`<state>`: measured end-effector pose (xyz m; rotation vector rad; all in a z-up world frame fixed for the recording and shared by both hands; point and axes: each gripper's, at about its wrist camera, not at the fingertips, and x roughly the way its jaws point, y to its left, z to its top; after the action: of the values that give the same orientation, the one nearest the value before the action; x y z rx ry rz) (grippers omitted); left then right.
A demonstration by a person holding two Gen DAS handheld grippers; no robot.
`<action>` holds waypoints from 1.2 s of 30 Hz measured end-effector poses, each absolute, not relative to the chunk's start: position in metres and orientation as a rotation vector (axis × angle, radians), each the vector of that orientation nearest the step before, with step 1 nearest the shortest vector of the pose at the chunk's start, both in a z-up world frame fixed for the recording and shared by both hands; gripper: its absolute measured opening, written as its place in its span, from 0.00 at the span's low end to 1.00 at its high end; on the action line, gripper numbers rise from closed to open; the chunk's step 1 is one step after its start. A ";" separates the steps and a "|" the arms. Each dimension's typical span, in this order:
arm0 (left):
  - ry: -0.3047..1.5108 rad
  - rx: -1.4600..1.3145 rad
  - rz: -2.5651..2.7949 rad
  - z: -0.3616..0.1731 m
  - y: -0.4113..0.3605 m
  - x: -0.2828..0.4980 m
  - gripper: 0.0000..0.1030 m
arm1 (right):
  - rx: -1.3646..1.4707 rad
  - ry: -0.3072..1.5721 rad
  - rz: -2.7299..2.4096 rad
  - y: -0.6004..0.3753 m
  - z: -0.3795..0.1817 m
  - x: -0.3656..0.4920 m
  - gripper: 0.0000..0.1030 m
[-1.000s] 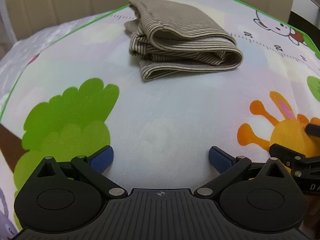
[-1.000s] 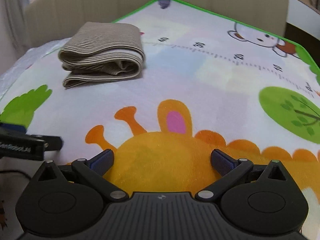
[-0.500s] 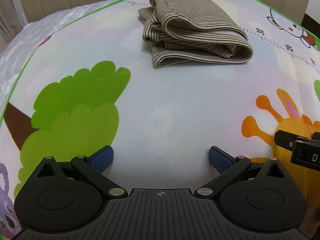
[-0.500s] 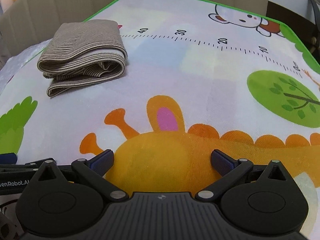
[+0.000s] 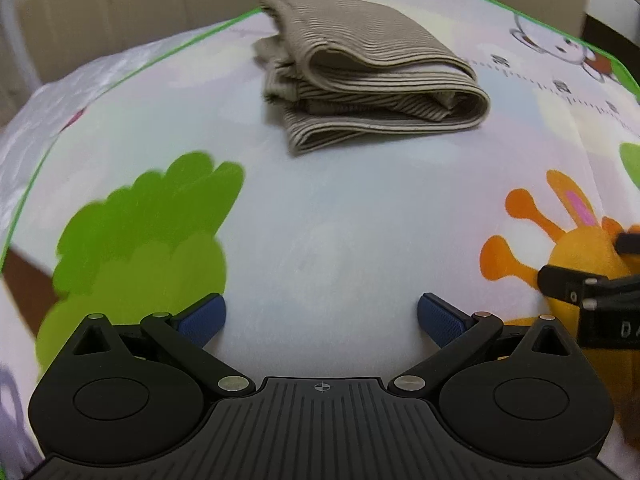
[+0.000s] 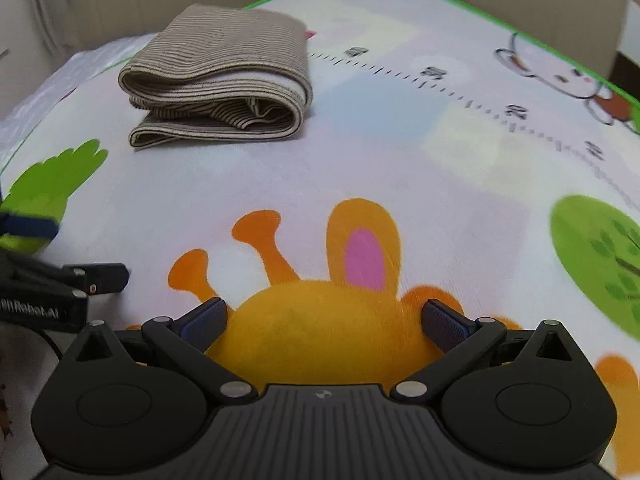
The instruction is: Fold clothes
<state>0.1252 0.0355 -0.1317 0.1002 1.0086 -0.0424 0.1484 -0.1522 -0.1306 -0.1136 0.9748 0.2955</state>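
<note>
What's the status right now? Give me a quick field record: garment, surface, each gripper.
garment: striped garment, folded into a compact bundle, lying free on the mat
surface: cartoon play mat with green border
left gripper: open, empty, low over the mat, short of the garment
right gripper: open, empty, over the orange cartoon print
contact: neither gripper touches the garment
fold state: looks done; layers stacked, one edge loose on the left

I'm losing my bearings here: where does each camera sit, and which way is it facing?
Left wrist: sits on the left gripper, open, facing the folded cloth across the mat; the right gripper pokes in at the right edge.
Right wrist: sits on the right gripper, open, same heading; the left gripper shows at the left edge.
Shared: cloth, mat.
</note>
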 end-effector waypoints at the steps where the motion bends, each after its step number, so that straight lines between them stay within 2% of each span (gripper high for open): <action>1: 1.030 0.113 -0.065 -0.130 0.036 0.132 1.00 | -0.111 0.981 0.295 -0.152 -0.131 0.151 1.00; 5: 1.180 0.152 -0.105 -0.114 0.043 0.162 1.00 | -0.107 0.909 0.236 -0.142 -0.135 0.146 1.00; 7: 1.162 0.218 -0.051 -0.097 0.046 0.167 1.00 | -0.093 0.831 0.219 -0.139 -0.138 0.139 1.00; 11: 0.902 0.319 -0.022 -0.067 0.038 0.151 1.00 | -0.010 0.740 0.196 -0.151 -0.140 0.127 1.00; 15: 0.685 0.181 0.050 -0.069 0.035 0.120 1.00 | 0.083 0.696 0.121 -0.165 -0.121 0.117 1.00; 19: 0.663 0.135 0.086 -0.088 0.031 0.098 1.00 | 0.000 0.613 0.115 -0.165 -0.106 0.103 1.00; 36: 0.682 0.121 0.130 -0.096 0.031 0.093 1.00 | 0.000 0.637 0.086 -0.158 -0.113 0.109 1.00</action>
<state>0.0927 0.0315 -0.0956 0.1210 0.6822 0.1303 0.1089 -0.1585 -0.1131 0.0001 0.6375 0.0855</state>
